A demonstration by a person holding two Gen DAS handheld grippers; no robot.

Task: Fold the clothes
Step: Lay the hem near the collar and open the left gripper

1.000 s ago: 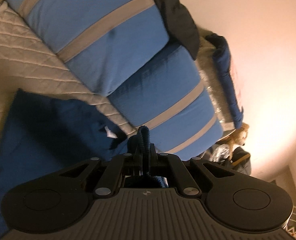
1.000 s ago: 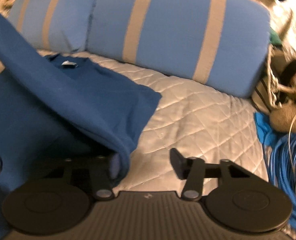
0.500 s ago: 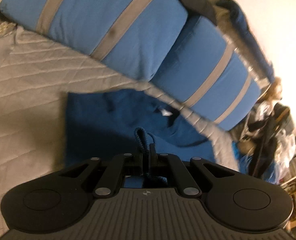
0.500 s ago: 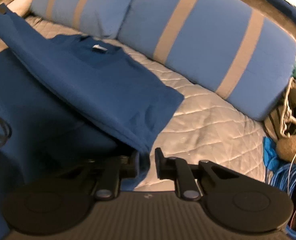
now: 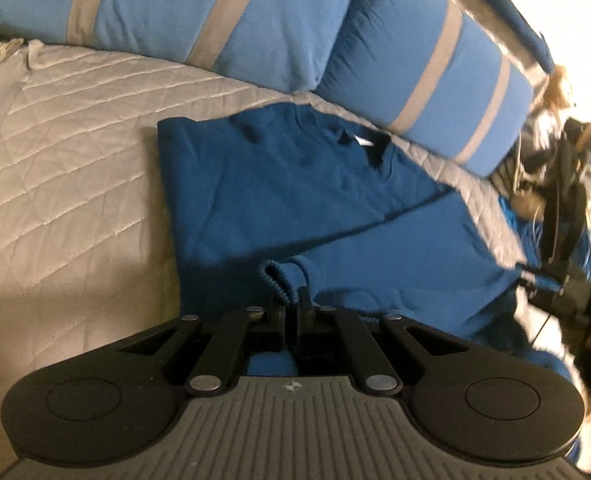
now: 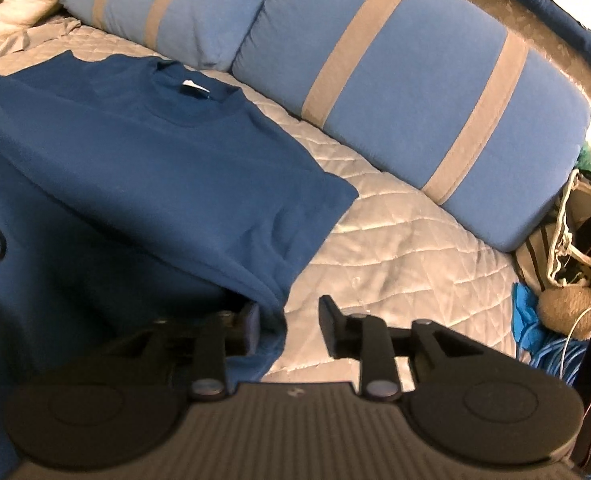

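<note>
A dark blue sweatshirt [image 5: 279, 184] lies on the grey quilted bedspread [image 5: 67, 168], collar and white label toward the pillows. My left gripper [image 5: 293, 304] is shut on a ribbed cuff of it, held just above the shirt's body. A fold of blue cloth runs from there off to the right. In the right wrist view the sweatshirt [image 6: 167, 160] spreads over the left half, its collar up. My right gripper [image 6: 289, 320] stands open at the shirt's near right edge. The cloth edge drapes against its left finger [image 6: 251, 328]; the right finger [image 6: 329, 320] is over bare quilt.
Two blue pillows with grey stripes [image 6: 415, 92] line the back of the bed. Clutter with blue cable [image 6: 551, 356], a ball of twine and bags sits off the bed's right side. Bare quilt [image 6: 395, 256] lies right of the shirt.
The left gripper has come down toward the bed, still holding the cuff. The right gripper had closed on the shirt's edge half a second ago and is now open, the cloth lying lower.
</note>
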